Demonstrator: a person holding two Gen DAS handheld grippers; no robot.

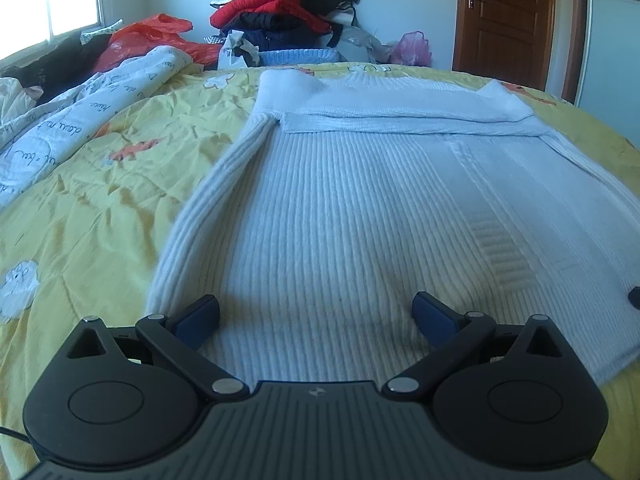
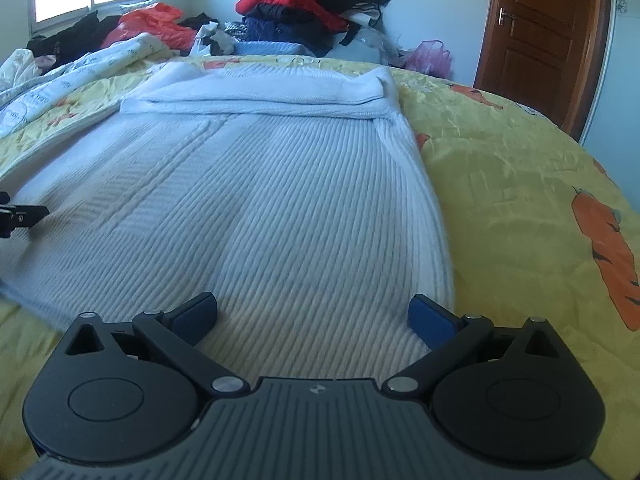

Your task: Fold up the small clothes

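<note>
A white ribbed knit sweater lies flat on the yellow bedspread, its sleeves folded across the far end. My left gripper is open and empty, low over the sweater's near left hem. The sweater also shows in the right wrist view. My right gripper is open and empty over the near right hem, close to the sweater's right edge. The left gripper's tip shows at the left edge of the right wrist view.
A white printed quilt is bunched at the far left. A pile of red and dark clothes and plastic bags stand beyond the bed. A brown door is at the far right. The bedspread lies right of the sweater.
</note>
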